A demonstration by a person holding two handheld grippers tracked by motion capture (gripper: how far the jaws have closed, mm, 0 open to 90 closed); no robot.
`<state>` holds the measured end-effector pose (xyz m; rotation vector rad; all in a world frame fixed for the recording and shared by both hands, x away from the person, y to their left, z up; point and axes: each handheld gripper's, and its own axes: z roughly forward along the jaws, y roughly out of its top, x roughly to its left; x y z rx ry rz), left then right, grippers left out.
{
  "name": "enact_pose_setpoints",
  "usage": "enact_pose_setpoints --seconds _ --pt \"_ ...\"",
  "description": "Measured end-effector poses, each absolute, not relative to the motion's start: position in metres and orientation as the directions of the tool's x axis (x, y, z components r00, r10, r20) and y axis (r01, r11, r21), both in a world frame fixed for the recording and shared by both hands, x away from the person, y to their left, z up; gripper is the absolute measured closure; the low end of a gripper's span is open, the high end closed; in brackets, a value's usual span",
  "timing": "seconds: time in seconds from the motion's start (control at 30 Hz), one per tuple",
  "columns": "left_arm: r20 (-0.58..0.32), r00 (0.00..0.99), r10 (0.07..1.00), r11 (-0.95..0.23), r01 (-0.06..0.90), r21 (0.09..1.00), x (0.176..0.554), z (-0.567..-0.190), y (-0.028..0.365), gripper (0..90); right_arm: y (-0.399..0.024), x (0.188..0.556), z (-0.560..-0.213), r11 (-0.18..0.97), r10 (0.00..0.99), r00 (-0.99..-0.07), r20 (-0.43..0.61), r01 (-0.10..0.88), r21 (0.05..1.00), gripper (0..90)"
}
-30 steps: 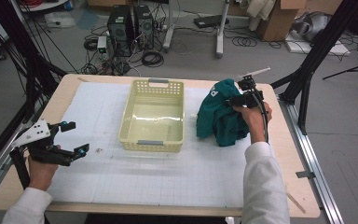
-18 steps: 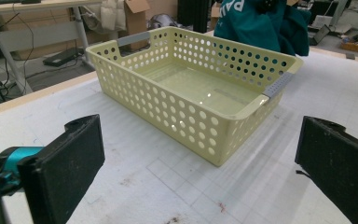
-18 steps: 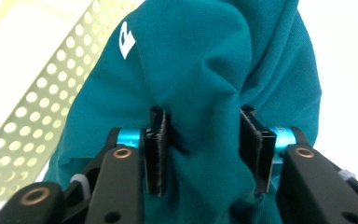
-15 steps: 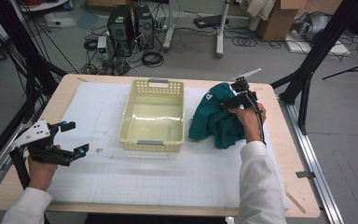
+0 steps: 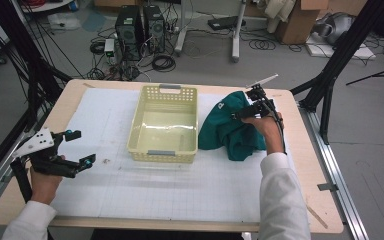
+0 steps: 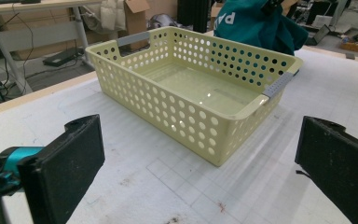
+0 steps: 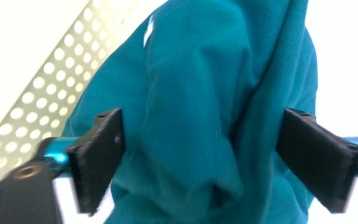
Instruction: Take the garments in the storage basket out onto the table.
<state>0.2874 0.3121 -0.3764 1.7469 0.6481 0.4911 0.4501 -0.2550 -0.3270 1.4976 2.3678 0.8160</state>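
Observation:
A crumpled teal garment (image 5: 227, 132) with white lettering lies on the white mat, its left edge against the right side of a pale yellow perforated basket (image 5: 164, 152). My right gripper (image 5: 243, 106) is at the garment's top, open. In the right gripper view its jaws stand wide apart with a fold of the garment (image 7: 205, 116) bulging between them, not pinched. My left gripper (image 5: 82, 146) hovers open near the table's left edge and faces the empty basket (image 6: 191, 121), with the garment (image 6: 256, 23) behind it.
The basket has grey handles at both short ends (image 5: 162, 152). The white gridded mat (image 5: 180, 190) covers most of the wooden table. Black frame posts (image 5: 325, 90) stand close to the right and left edges. Computers and cables lie on the floor beyond the table.
My right gripper has shifted a little left toward the basket, and the garment has spread left with it until it reaches the basket's side. The left gripper has stayed still.

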Motion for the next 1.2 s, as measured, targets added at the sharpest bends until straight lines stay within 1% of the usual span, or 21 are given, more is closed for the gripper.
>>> enact_pose_setpoints --seconds 0.07,0.1,0.13,0.2,0.23,0.27,0.4,0.43,0.57,0.67,0.93,0.97,1.2 --pt "-0.003 0.760 0.650 -0.198 0.173 0.965 0.287 -0.376 0.312 1.7 -0.255 0.449 -0.326 0.336 0.882 -0.462 0.096 0.757 0.560 13.8" --pt "-0.003 0.760 0.650 -0.197 0.173 0.965 0.287 -0.376 0.312 1.7 -0.256 0.448 -0.325 0.340 0.882 -0.463 0.085 0.753 0.564 10.6" --pt "-0.004 0.761 0.649 -0.198 0.174 0.965 0.287 -0.376 0.312 1.7 -0.256 0.448 -0.325 0.340 0.882 -0.463 0.085 0.753 0.564 10.6" --pt "-0.006 0.760 0.650 -0.195 0.175 0.965 0.287 -0.376 0.312 1.7 -0.256 0.447 -0.324 0.331 0.885 -0.458 0.088 0.750 0.572 6.9" --pt "-0.006 0.761 0.649 -0.196 0.175 0.965 0.287 -0.376 0.312 1.7 -0.256 0.447 -0.324 0.331 0.885 -0.458 0.088 0.750 0.572 6.9" --pt "-0.005 0.761 0.649 -0.196 0.174 0.965 0.287 -0.376 0.312 1.7 -0.256 0.446 -0.323 0.334 0.882 -0.464 0.082 0.739 0.585 0.4" --pt "-0.005 0.761 0.649 -0.196 0.173 0.965 0.287 -0.376 0.312 1.7 -0.253 0.445 -0.321 0.337 0.866 -0.490 0.099 0.719 0.608 0.3" --pt "-0.005 0.761 0.649 -0.197 0.174 0.965 0.287 -0.376 0.312 1.8 -0.250 0.443 -0.319 0.344 0.852 -0.513 0.103 0.698 0.628 0.3" --pt "-0.003 0.762 0.648 -0.198 0.173 0.965 0.287 -0.376 0.313 1.7 -0.245 0.441 -0.315 0.355 0.830 -0.547 0.110 0.669 0.653 0.2" --pt "-0.005 0.761 0.649 -0.196 0.173 0.965 0.287 -0.376 0.312 1.7 -0.241 0.438 -0.310 0.352 0.801 -0.586 0.120 0.624 0.697 0.2" --pt "-0.006 0.762 0.648 -0.194 0.173 0.966 0.286 -0.376 0.312 1.7 -0.237 0.431 -0.302 0.352 0.780 -0.616 0.112 0.579 0.735 0.2" --pt "-0.006 0.762 0.647 -0.194 0.172 0.966 0.286 -0.376 0.312 1.7 -0.237 0.428 -0.302 0.337 0.778 -0.617 0.117 0.566 0.752 0.1" --pt "-0.002 0.763 0.646 -0.200 0.171 0.965 0.286 -0.376 0.311 1.7 -0.243 0.418 -0.307 0.343 0.762 -0.638 0.109 0.540 0.769 0.2"
